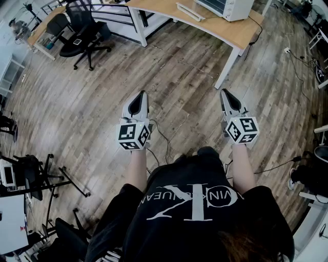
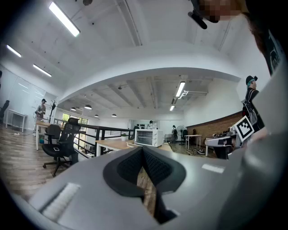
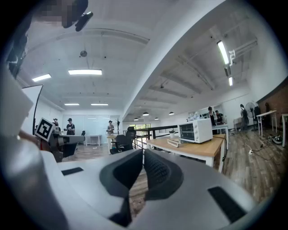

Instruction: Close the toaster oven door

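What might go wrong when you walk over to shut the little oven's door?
1. A thin cable lies on the floor on the way to the table; a foot might catch it.
2. The toaster oven has its door folded down, so a hasty reach may knock it.
3. The left gripper and right gripper are both shut; narrow tips might slip off the door.
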### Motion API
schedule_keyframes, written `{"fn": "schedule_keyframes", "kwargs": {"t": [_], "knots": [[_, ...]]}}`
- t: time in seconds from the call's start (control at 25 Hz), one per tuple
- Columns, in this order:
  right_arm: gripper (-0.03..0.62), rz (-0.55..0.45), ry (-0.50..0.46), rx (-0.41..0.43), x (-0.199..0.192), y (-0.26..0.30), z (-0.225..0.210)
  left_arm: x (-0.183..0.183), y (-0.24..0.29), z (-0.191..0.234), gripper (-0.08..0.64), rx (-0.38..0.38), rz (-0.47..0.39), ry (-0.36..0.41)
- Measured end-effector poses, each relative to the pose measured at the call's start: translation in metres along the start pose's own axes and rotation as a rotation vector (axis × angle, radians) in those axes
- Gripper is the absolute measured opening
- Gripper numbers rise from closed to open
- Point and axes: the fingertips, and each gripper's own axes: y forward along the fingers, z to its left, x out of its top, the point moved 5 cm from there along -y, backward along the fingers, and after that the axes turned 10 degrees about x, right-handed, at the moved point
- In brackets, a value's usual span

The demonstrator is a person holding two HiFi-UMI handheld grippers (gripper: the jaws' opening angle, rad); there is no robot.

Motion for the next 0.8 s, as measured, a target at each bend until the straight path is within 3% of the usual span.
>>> {"fn": "schedule_keyframes", "kwargs": {"t": [0.8], "knots": [[0.02, -0.006, -0.024, 0.019, 0.011, 0.021, 0.016, -0.006, 0.001, 0.028, 0.011, 0.027, -0.006, -0.032]]}}
